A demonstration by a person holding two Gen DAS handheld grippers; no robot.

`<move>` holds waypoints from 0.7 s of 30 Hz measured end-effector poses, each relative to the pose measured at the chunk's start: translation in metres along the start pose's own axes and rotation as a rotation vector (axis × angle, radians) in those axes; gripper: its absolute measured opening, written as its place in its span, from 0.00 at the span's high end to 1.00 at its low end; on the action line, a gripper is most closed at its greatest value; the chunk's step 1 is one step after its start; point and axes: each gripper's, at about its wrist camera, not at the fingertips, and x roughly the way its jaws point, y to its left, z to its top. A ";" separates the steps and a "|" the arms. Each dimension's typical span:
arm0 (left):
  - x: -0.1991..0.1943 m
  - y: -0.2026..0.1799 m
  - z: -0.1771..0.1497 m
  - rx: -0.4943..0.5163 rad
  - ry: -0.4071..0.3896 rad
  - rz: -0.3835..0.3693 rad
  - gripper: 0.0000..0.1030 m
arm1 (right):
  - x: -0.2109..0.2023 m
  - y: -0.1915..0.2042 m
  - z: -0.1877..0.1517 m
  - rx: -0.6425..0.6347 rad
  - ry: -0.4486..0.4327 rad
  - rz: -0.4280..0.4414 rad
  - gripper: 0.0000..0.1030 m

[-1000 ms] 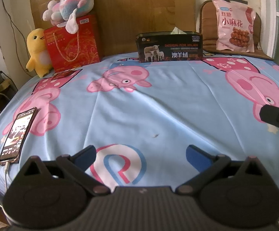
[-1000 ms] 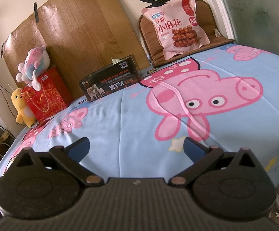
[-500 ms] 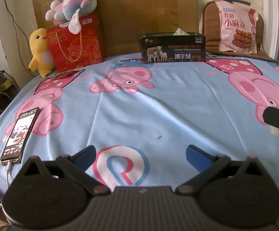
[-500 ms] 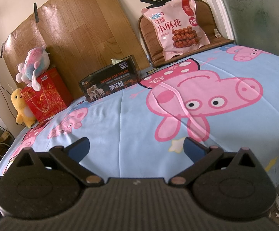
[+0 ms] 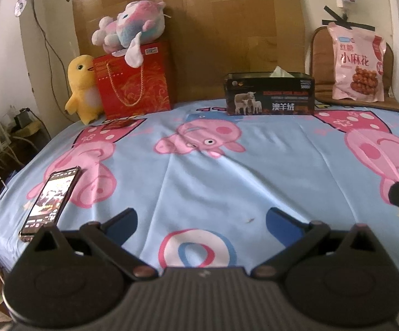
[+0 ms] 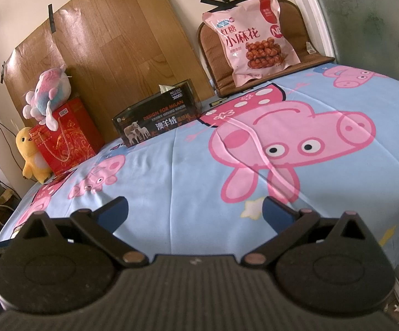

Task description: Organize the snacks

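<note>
Scanning left to right: phone (image 5: pixel 50 198) near left on the blue sheet (image 5: pixel 227 182); yellow duck (image 5: pixel 82 88), red gift bag (image 5: pixel 134 78) with plush (image 5: pixel 130 29) on top, far left; tissue box (image 5: pixel 269 93) far centre; pink snack bag (image 6: pixel 251 42) propped upright against the brown cushion (image 6: pixel 308 55), far right. Left gripper (image 5: pixel 201 218) and right gripper (image 6: pixel 195 209) both spread wide, holding nothing, near edge, well apart from the bag. Scene fits the bag awaiting pickup, or already placed.
</note>
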 end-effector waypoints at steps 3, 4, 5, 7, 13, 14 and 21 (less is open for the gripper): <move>0.001 0.000 0.000 0.000 0.002 0.009 0.00 | 0.000 0.000 0.001 0.000 0.000 0.000 0.00; 0.001 0.000 -0.001 -0.001 0.004 0.011 0.00 | 0.000 0.000 0.001 0.000 0.000 0.000 0.00; 0.001 0.000 -0.001 -0.003 0.005 0.013 0.00 | 0.000 0.000 0.001 0.000 0.000 -0.001 0.00; 0.001 0.001 -0.001 -0.006 0.005 0.013 0.00 | 0.000 0.000 0.001 0.000 0.000 0.000 0.00; 0.002 0.002 -0.001 -0.014 0.009 0.030 0.00 | 0.000 -0.001 0.001 0.001 0.001 0.000 0.00; 0.003 0.002 -0.001 -0.015 0.012 0.029 0.00 | 0.000 0.000 0.001 0.000 0.001 0.000 0.00; 0.004 0.004 -0.001 -0.016 0.018 0.026 0.00 | 0.000 0.000 0.001 0.001 0.001 0.000 0.00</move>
